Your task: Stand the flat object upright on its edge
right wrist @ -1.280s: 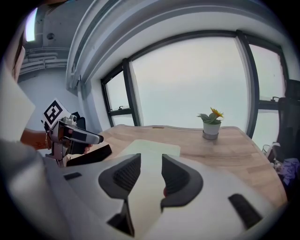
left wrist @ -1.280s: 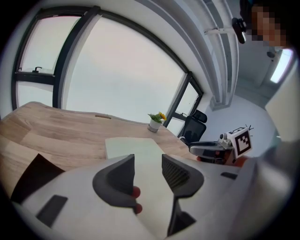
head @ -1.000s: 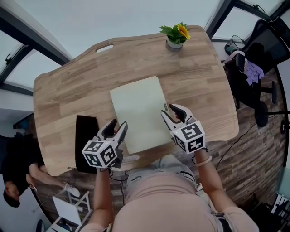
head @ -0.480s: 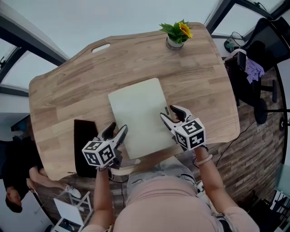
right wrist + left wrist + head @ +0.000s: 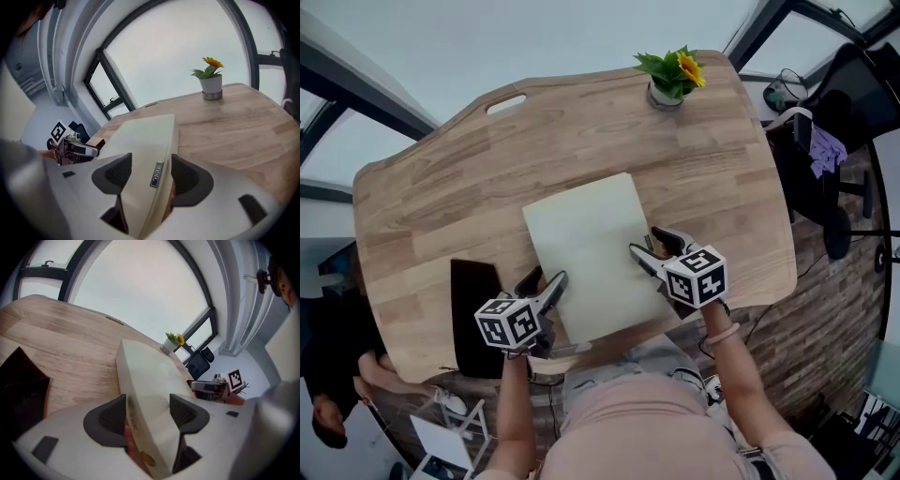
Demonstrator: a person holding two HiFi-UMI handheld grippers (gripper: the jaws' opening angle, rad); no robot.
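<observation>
The case [image 5: 586, 253] lies flat in the middle of the table [image 5: 441, 187], its near edge close to the table's near rim, and it is not yet up on edge. You have a gripper at each side of its near end, most likely so the two can share the lift and keep the case from twisting as it tips up. Your left gripper [image 5: 544, 281] straddles the left edge by the near-left corner. Your right gripper [image 5: 653, 246] straddles the right edge a little farther in, at a small metal tag. Both sets of jaws are opening and stand wide — the case's edge sits between each pair, but a gap shows beside it, so neither has a hold. Your forearms reach forward from your body, roughly parallel. The grippers sit low over the table pointing away from you, marker cubes toward you, each turned slightly inward. A dark flat thing [image 5: 473, 314] lies just left of your left gripper, apart from the case.
</observation>
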